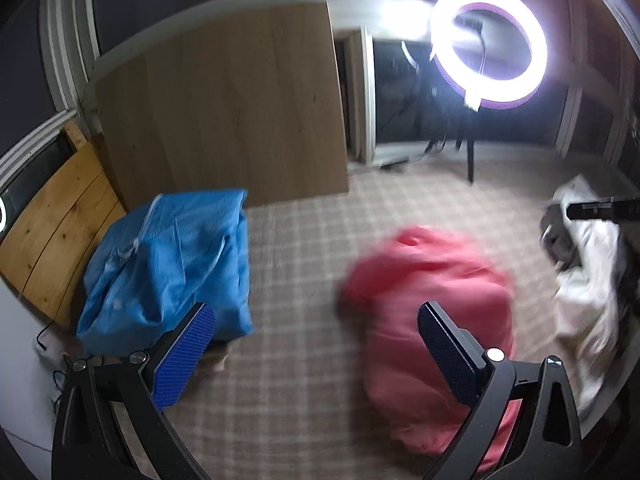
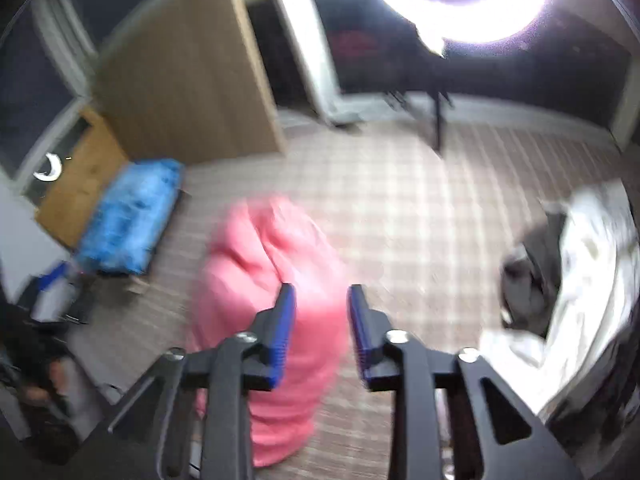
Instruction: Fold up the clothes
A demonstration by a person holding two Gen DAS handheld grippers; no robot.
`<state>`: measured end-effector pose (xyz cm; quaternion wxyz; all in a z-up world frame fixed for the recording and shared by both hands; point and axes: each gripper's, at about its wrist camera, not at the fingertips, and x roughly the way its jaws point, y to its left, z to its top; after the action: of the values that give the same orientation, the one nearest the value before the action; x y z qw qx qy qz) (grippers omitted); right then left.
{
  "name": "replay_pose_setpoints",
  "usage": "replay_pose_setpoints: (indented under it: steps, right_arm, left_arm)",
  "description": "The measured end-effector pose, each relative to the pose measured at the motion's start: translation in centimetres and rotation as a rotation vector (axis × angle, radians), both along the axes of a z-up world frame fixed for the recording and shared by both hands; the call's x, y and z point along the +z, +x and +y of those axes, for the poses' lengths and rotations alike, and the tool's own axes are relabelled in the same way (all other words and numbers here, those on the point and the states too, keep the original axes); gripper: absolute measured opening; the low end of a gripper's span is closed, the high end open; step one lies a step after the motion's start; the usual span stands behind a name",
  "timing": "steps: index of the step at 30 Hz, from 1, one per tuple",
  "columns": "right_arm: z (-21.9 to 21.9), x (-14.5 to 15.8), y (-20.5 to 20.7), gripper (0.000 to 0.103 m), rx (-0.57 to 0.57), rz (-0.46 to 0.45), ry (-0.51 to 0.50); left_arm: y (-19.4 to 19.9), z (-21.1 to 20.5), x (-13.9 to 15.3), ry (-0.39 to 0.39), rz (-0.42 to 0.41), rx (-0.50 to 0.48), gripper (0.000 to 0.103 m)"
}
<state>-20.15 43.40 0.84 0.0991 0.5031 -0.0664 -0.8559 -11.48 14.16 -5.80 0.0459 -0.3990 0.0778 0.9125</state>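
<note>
A pink garment (image 1: pixel 432 280) lies bunched on the checked carpet, blurred in both views. My left gripper (image 1: pixel 316 316) hangs above the carpet with its jaws wide open; the right finger (image 1: pixel 444 344) overlaps the garment's near edge, and nothing is held. In the right wrist view the pink garment (image 2: pixel 264 280) sits just beyond and left of my right gripper (image 2: pixel 322 292), which is open with a narrower gap and nothing between its blue pads. The right gripper's dark tip (image 1: pixel 600 208) shows at the far right of the left wrist view.
A blue plastic bag (image 1: pixel 172 264) stands to the left by a wooden board (image 1: pixel 224 100). A pile of white and grey clothes (image 1: pixel 588 280) lies to the right. A lit ring light (image 1: pixel 488 40) on a stand is at the back.
</note>
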Motion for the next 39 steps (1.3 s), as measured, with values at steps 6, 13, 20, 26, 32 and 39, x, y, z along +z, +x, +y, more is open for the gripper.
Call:
replay_pose_setpoints:
  steps: [6,13,20,26,32,39]
  right_arm:
    - [-1.0,-9.3,2.2,0.051,0.048,-0.164,0.034]
    - [-2.3,-12.9,1.1,0.051,0.071,-0.226,-0.047]
    - [-2.6,-12.4,-0.1,0.006,0.118,-0.206,-0.159]
    - [0.7,-4.6,1.4,0.002,0.050,-0.002,-0.178]
    - [3.9,4.0,2.7,0.003,-0.031,0.200,-0.062]
    - [3.1,-1.5,2.3,0.052,0.032,-0.004,0.006]
  left_arm:
    - [0.3,1.3,-4.6,0.004,-0.133,-0.087,0.102]
    - [0.6,2.7,-10.0,0.009,-0.288,-0.189,0.098]
    - [0.5,5.9,-13.9,-0.016,-0.389,-0.284,0.056]
    - [-0.1,3.7,-11.6,0.067,-0.376,-0.249,0.000]
    - [0.1,0.6,-5.5,-0.037,-0.174,-0.222,0.000]
    - [1.8,3.5,-10.0,0.035,-0.325,-0.401,0.052]
